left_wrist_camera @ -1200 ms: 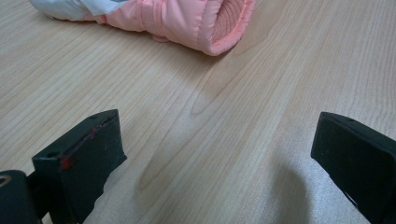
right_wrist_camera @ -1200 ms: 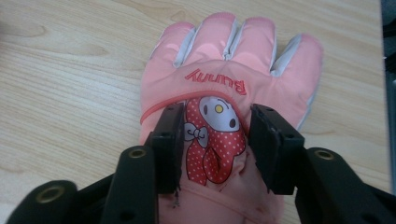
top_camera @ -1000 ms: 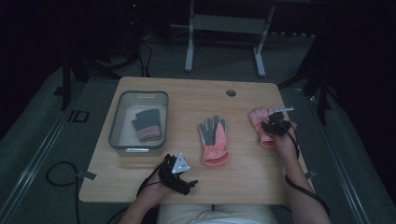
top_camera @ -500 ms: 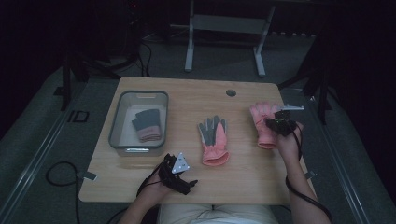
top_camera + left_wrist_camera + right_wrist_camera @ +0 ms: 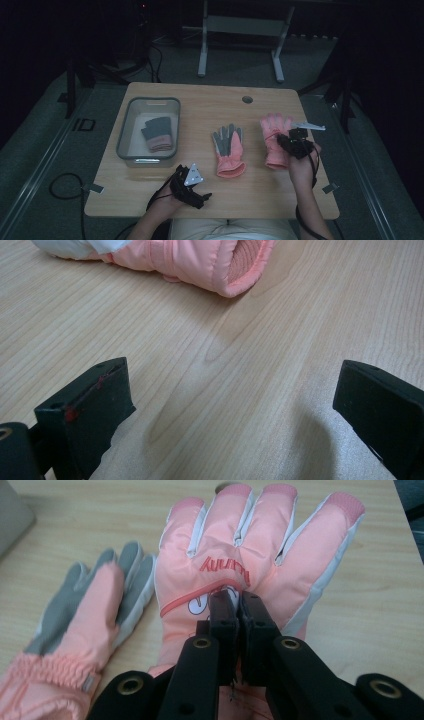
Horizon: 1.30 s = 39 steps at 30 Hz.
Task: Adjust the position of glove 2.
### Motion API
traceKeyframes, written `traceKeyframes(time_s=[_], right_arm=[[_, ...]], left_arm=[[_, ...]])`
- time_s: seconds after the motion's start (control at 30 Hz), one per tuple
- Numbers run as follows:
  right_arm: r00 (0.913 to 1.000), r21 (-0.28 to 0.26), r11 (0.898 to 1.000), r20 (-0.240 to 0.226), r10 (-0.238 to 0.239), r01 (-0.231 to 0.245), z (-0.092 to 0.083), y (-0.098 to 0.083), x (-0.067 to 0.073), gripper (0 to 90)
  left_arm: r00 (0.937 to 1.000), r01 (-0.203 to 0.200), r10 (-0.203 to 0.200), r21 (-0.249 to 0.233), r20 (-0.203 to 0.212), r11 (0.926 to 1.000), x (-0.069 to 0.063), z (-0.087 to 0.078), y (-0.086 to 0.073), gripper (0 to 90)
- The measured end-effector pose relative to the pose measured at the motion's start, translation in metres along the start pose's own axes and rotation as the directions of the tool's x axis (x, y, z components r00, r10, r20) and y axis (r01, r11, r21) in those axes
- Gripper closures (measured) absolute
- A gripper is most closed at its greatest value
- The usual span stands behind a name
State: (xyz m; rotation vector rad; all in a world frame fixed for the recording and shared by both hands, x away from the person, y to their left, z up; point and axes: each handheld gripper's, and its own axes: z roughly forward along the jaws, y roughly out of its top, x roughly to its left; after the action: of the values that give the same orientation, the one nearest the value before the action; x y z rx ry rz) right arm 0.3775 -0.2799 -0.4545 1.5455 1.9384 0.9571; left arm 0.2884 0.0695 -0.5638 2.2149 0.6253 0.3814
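Note:
Two pink gloves lie on the wooden table [image 5: 200, 107]. The right pink glove [image 5: 272, 131] [image 5: 260, 545] lies back up, fingers pointing away. My right gripper [image 5: 287, 143] [image 5: 239, 599] is shut on the fabric at the back of it. The middle glove [image 5: 229, 150] [image 5: 85, 615] lies palm up, with grey fingers. In the left gripper view its cuff [image 5: 200, 265] is ahead, apart from the jaws. My left gripper [image 5: 199, 196] [image 5: 230, 405] rests open on the table near the front edge, with nothing between its jaws.
A clear grey bin [image 5: 148, 101] stands at the left of the table with a dark glove [image 5: 157, 132] inside. A round hole [image 5: 247, 99] sits near the table's far edge. Table legs and a cable [image 5: 60, 182] show on the dark floor.
My right gripper has shifted slightly towards the person on the right glove, and the glove has crept a little left. The left gripper has not moved.

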Motion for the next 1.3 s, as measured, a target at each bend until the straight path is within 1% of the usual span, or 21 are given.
traceKeyframes(time_s=[0.03,0.17,0.23,0.37,0.43,0.57,0.6,0.67,0.73,0.83,0.93,1.0,1.07,1.3], right_arm=[[0.9999,0.005,1.000,0.011,0.000,0.000,0.001,-0.003,0.004,86.1],[0.9990,0.025,0.999,0.026,0.036,-0.036,0.010,-0.017,0.011,86.1],[0.9985,0.039,0.998,0.034,0.043,-0.045,0.017,-0.023,0.012,86.1],[0.9979,0.064,0.996,0.036,0.054,-0.056,0.030,-0.028,0.013,86.1],[0.9969,0.078,0.994,0.034,0.071,-0.073,0.036,-0.031,0.014,86.0],[0.9961,0.095,0.993,0.051,0.072,-0.076,0.048,-0.034,0.016,85.7],[0.9962,0.100,0.992,0.048,0.073,-0.078,0.051,-0.034,0.016,85.6],[0.9960,0.102,0.992,0.056,0.069,-0.075,0.055,-0.035,0.016,85.1],[0.9965,0.106,0.992,0.054,0.064,-0.069,0.059,-0.036,0.016,83.9],[0.9978,0.115,0.992,0.054,0.038,-0.044,0.064,-0.037,0.019,82.0],[0.9982,0.114,0.993,0.053,0.030,-0.036,0.065,-0.038,0.019,79.4],[0.9982,0.109,0.993,0.052,0.029,-0.034,0.063,-0.037,0.018,75.8],[0.9983,0.098,0.995,0.056,0.016,-0.021,0.059,-0.036,0.018,74.2],[0.9996,0.073,0.997,0.027,0.004,-0.006,0.042,-0.030,0.013,69.9]], left_arm=[[1.0000,0.000,0.000,-0.001,0.001,1.0000,0.000,0.000,0.000,2.1],[1.0000,-0.005,0.005,0.001,0.001,1.0000,-0.001,0.000,0.000,2.1],[1.0000,-0.007,0.007,0.002,0.002,1.0000,-0.001,0.000,0.000,2.1],[1.0000,-0.001,0.001,-0.002,0.007,1.0000,-0.001,0.000,0.000,2.1],[1.0000,-0.001,0.001,-0.002,0.007,1.0000,-0.001,0.000,0.000,2.1],[1.0000,-0.003,0.003,0.000,0.007,1.0000,-0.001,0.000,0.000,2.1],[1.0000,-0.004,0.004,0.001,0.008,1.0000,-0.001,0.000,0.000,2.1],[0.9999,-0.001,0.001,-0.001,0.011,1.0000,-0.001,0.000,0.000,2.1],[0.9999,0.002,-0.002,-0.005,0.013,1.0000,0.000,0.000,0.000,2.1],[0.9999,0.001,-0.001,-0.004,0.013,1.0000,0.000,0.000,-0.001,2.1],[0.9999,-0.002,0.002,0.000,0.013,1.0000,-0.001,0.000,-0.001,2.1],[0.9999,-0.003,0.003,0.001,0.011,1.0000,-0.001,0.001,-0.001,2.1],[0.9999,-0.004,0.004,0.002,0.015,1.0000,-0.001,0.001,-0.001,2.1],[0.9998,-0.009,0.009,0.008,0.019,0.9999,-0.001,0.002,-0.001,2.1]])
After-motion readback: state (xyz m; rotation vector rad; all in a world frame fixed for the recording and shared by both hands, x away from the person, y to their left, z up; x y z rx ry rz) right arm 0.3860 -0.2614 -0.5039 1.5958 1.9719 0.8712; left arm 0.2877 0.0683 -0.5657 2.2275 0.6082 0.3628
